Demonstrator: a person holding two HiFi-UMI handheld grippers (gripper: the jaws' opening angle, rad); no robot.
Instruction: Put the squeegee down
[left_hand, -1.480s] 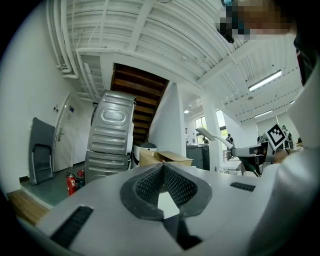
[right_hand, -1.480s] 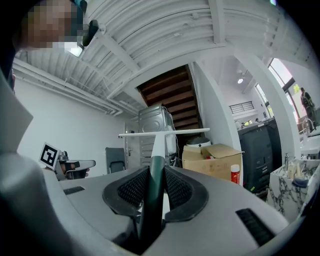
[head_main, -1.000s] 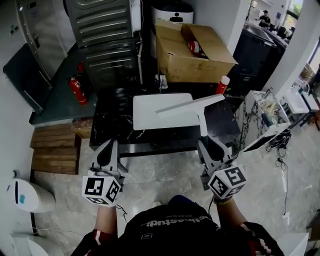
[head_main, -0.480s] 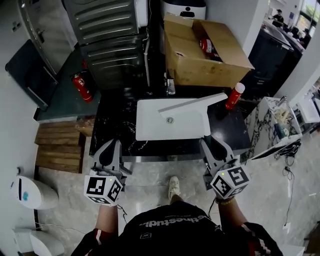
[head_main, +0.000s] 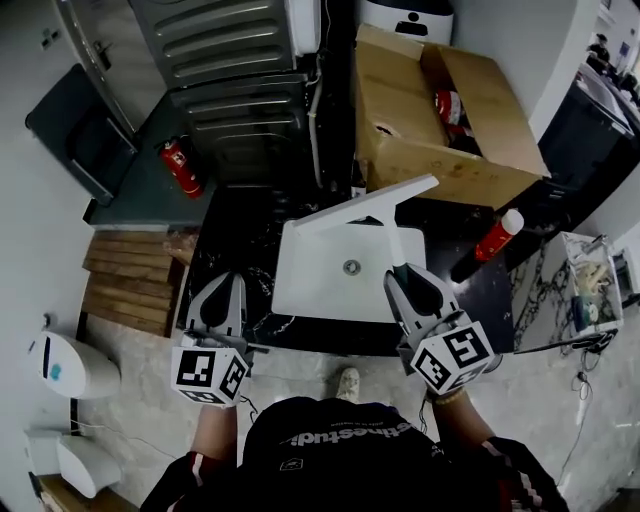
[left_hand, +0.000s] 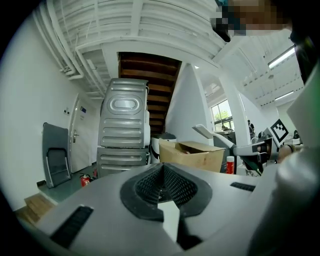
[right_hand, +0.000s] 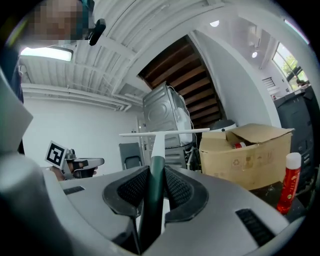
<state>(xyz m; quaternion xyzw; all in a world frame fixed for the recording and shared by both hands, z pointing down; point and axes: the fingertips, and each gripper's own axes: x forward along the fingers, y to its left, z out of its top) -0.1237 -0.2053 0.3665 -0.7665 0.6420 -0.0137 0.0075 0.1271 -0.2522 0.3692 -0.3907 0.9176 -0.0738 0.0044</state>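
Note:
A white squeegee (head_main: 366, 207) with a dark green handle (right_hand: 156, 167) stands up from my right gripper (head_main: 405, 287), which is shut on the handle. Its long blade (right_hand: 165, 133) lies crosswise above the far rim of a white sink (head_main: 310, 290) set in a black counter (head_main: 225, 235). My left gripper (head_main: 222, 300) hovers over the counter's front left edge, shut and holding nothing; its pads (left_hand: 150, 182) meet at the tip. In the left gripper view the squeegee (left_hand: 205, 131) and the right gripper (left_hand: 252, 150) show at the right.
An open cardboard box (head_main: 440, 110) stands behind the sink. A red spray bottle (head_main: 495, 240) is at the counter's right. A grey appliance (head_main: 230, 60), a red fire extinguisher (head_main: 180, 165) and a wooden pallet (head_main: 130, 285) are at the left.
The counter and sink have come closer in the head view. Both grippers moved forward together, carrying the squeegee from in front of the counter to above the sink.

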